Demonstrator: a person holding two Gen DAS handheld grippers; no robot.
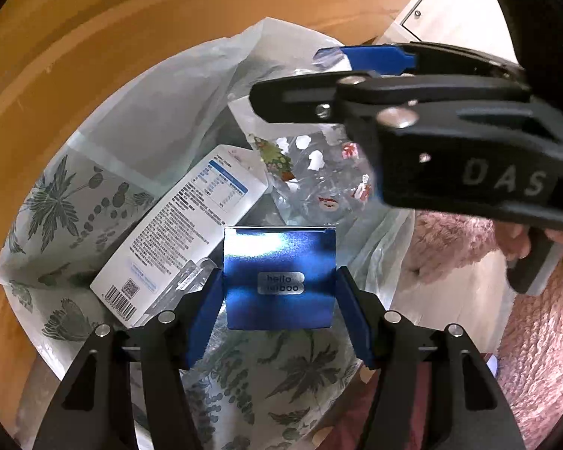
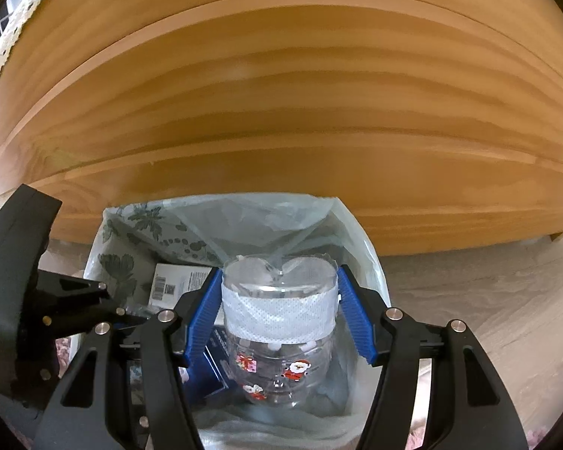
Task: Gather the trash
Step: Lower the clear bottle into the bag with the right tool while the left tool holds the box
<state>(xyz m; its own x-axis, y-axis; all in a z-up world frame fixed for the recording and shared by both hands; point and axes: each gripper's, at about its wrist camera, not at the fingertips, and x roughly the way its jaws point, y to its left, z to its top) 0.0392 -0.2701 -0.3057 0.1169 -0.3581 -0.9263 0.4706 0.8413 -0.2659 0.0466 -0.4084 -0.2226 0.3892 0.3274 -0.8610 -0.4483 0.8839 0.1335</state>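
Observation:
My left gripper point(image 1: 279, 275) is shut on a shiny blue box point(image 1: 281, 247) marked "hello", held over the open leaf-patterned trash bag point(image 1: 67, 202). A white printed carton point(image 1: 176, 232) lies inside the bag. My right gripper point(image 2: 279, 273) is shut on a clear plastic jar point(image 2: 277, 311) with a white band and Santa pictures, also above the trash bag point(image 2: 131, 232). In the left wrist view the right gripper's black fingers point(image 1: 300, 93) reach in from the right, with the jar point(image 1: 319, 180) hanging from them. The carton point(image 2: 176, 281) shows left of the jar.
A wooden furniture panel point(image 2: 281, 93) rises right behind the bag. A pink fluffy rug point(image 1: 536, 337) lies to the right, and a hand point(image 1: 514, 240) grips the right tool. Grey floor point(image 2: 469, 281) runs right of the bag.

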